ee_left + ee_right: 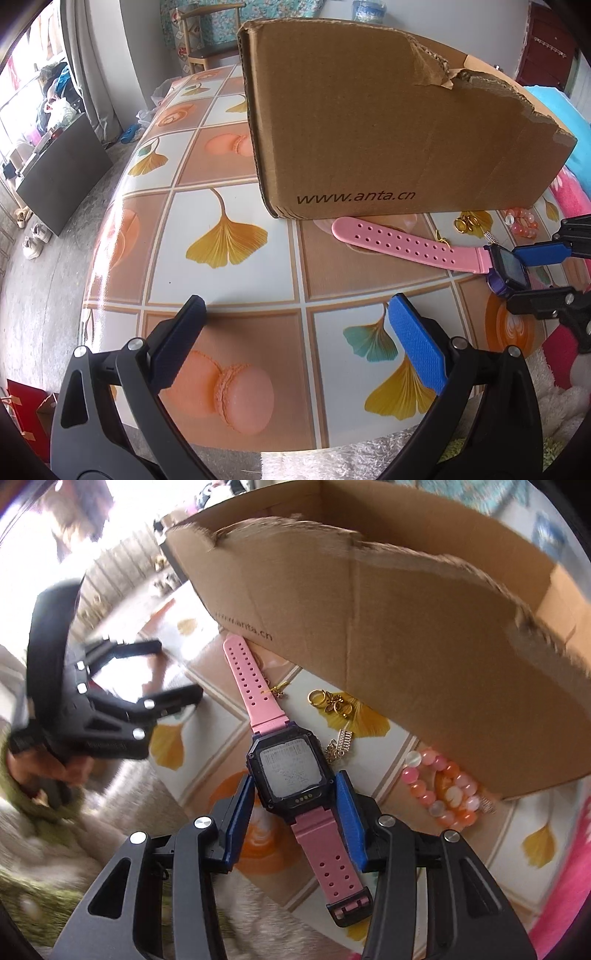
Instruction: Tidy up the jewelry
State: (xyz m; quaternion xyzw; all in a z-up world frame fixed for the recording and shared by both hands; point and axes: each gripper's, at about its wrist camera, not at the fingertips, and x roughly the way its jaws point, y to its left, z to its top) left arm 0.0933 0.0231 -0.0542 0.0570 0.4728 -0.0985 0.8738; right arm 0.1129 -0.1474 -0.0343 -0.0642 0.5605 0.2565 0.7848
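Left wrist view reads "www.anta.cn" on the cardboard box (pixel 369 122); left gripper (pixel 295 343) jaws gape empty, right gripper (pixel 297 808) jaws bracket the watch (pixel 288 771).

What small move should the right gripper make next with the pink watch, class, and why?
Probably finish closing the right gripper on the watch case. Its blue fingers flank the case, which lies flat on the table; I cannot tell whether they touch it. The cardboard box stands open just behind.
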